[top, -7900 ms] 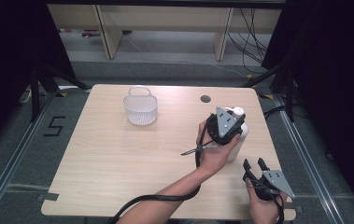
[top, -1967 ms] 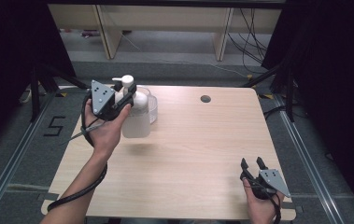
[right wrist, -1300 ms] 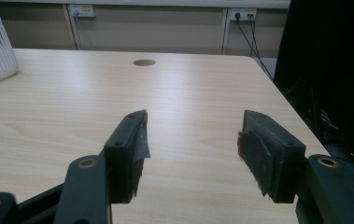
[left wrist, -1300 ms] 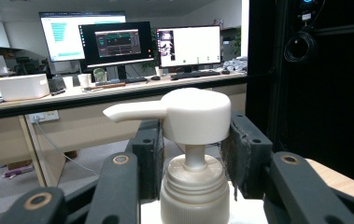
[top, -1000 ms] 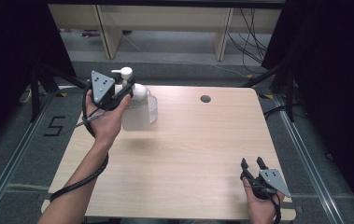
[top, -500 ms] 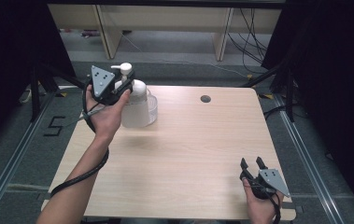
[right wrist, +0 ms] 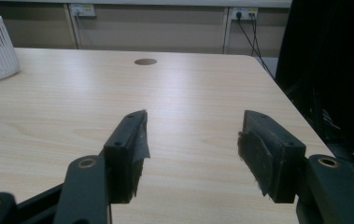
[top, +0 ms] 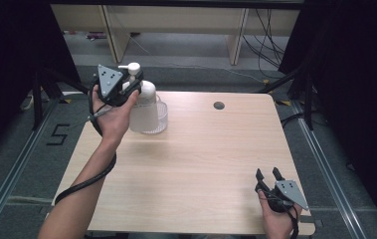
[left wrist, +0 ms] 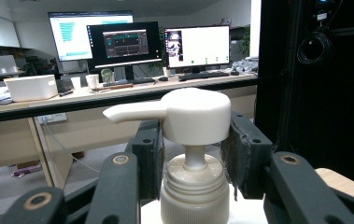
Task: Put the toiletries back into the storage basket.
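We look down from above on the table [top: 201, 149]. Our gripper cameras sit close, facing level; both overlap the table

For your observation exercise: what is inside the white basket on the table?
The pump bottle, gripped by the left tongs, stands over the basket. The bottle hides the basket's floor.

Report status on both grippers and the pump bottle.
Left gripper shut on white plastic pump bottle at its neck, over the white slotted basket. Right gripper open, empty, near table corner. Nothing in the way.
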A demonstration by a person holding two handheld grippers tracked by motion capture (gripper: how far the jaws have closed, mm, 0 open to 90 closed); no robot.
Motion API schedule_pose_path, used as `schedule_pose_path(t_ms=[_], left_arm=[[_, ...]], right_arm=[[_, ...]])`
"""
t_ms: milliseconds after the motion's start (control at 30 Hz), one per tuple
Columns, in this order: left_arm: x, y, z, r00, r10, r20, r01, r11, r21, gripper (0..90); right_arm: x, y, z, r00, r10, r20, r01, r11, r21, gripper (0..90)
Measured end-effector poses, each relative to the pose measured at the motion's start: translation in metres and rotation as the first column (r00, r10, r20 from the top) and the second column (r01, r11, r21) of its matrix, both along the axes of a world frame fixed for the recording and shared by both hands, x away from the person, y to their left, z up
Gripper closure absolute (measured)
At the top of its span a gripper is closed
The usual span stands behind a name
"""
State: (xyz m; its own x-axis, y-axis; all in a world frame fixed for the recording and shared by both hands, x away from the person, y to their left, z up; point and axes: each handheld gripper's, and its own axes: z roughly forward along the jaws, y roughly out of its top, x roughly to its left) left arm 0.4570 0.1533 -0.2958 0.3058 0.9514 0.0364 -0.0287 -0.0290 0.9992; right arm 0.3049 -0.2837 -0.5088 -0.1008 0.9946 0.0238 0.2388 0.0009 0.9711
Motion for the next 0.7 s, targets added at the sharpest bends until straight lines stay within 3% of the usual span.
schedule_pose_path(t_ms=[67,100,133,267,467,500,700], left_arm=[[0.001,0.000,0.001,1.0000,0.000,0.001,0.000,1.0000,0.000,59.5],[0.002,0.000,0.001,1.0000,0.001,0.000,-0.001,1.0000,0.003,59.5],[0.003,0.000,0.002,1.0000,0.001,0.000,-0.001,1.0000,0.003,59.5],[0.006,0.000,0.003,1.0000,0.001,0.003,-0.001,1.0000,-0.006,59.5],[0.011,-0.001,0.003,1.0000,0.006,0.002,-0.006,1.0000,-0.004,59.5],[0.012,0.000,0.004,0.9999,0.002,0.012,-0.002,1.0000,0.007,59.5],[0.017,-0.001,0.005,0.9999,0.006,0.009,-0.006,0.9999,0.010,59.5]], right_arm=[[-0.002,0.000,0.001,0.9996,-0.018,-0.023,0.018,1.000,-0.009,42.0],[-0.001,-0.001,0.001,0.9998,-0.016,-0.009,0.015,1.000,-0.023,42.0],[-0.001,0.001,0.001,0.9997,-0.011,-0.023,0.011,1.000,0.008,42.0],[-0.001,0.001,0.000,0.9997,-0.014,-0.020,0.014,1.000,-0.017,42.0],[-0.001,0.001,0.000,0.9995,-0.020,-0.024,0.020,1.000,-0.011,42.0],[0.000,0.000,0.000,0.9997,-0.015,-0.017,0.015,0.999,-0.030,42.0],[0.000,0.001,0.000,0.9998,-0.006,-0.019,0.005,1.000,-0.009,41.9]])
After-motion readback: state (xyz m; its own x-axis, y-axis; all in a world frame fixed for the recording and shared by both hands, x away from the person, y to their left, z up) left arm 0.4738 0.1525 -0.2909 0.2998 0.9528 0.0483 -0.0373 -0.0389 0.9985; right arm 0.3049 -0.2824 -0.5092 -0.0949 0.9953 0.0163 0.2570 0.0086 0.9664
